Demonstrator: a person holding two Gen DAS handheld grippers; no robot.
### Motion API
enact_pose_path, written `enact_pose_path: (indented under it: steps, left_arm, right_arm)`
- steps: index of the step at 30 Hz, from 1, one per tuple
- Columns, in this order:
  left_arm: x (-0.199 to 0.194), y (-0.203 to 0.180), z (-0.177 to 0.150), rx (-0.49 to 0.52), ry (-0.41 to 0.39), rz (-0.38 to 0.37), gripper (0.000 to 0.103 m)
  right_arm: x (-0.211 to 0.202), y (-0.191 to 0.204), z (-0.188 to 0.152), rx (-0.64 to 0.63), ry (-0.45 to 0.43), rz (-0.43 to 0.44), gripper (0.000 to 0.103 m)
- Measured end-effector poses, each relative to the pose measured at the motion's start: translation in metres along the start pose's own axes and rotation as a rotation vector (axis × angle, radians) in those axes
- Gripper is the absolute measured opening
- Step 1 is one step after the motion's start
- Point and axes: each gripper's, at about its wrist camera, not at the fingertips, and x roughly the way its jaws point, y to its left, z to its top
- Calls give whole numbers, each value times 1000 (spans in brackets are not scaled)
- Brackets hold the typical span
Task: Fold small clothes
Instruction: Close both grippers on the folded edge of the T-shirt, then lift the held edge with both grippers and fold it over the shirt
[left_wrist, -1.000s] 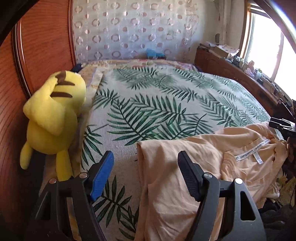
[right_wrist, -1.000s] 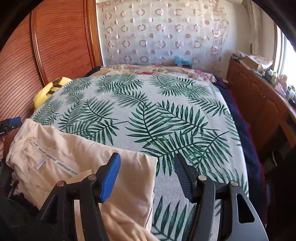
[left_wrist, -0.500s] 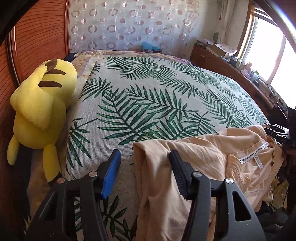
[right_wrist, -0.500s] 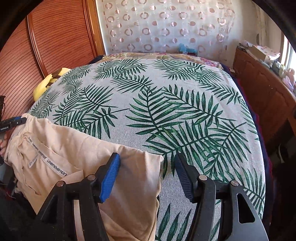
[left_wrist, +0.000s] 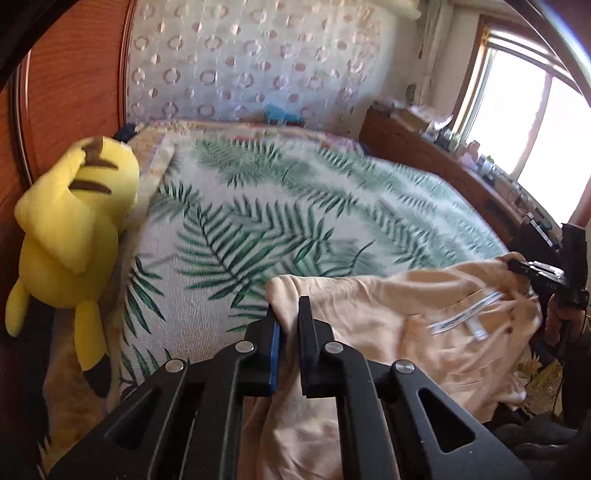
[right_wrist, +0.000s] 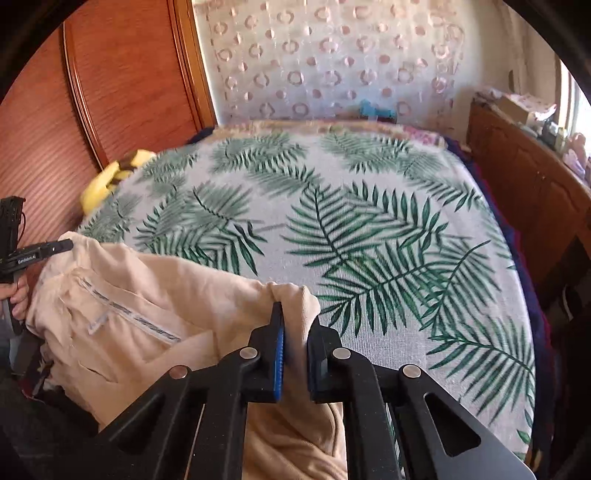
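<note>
Peach garment (left_wrist: 373, 325) is spread over the near edge of a palm-leaf bedspread (left_wrist: 295, 221), a white printed tape (left_wrist: 461, 317) showing on it. One bunched corner is pinched between the closing fingers of the left gripper (left_wrist: 288, 314); the opposite corner is clamped the same way in the closing right gripper (right_wrist: 293, 317). Cloth is stretched between the two grips. Beyond the left fingers, off to their left, a yellow plush toy (left_wrist: 70, 236) is propped against a wooden panel (left_wrist: 74, 81).
</note>
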Motion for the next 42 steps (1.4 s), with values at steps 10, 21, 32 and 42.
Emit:
enact_pose_path:
  steps: [10,21,32,42]
  left_arm:
    - [-132,-38,29,16,-319,-78,8]
    - [-215,-61,71,71,-577,-102,8]
    - [-257,-69,145,147,-735,-49,8]
    - [-140,-42,216,149,-604,101,8]
  right_arm:
    - [-140,8,12,-10,-293,-43,8]
    - [-274,27,31,-130,-532,-99,8]
    - [-361,47,58,-232,-727,-144,8]
    - [-275,41,143,-294,-627,-240,8]
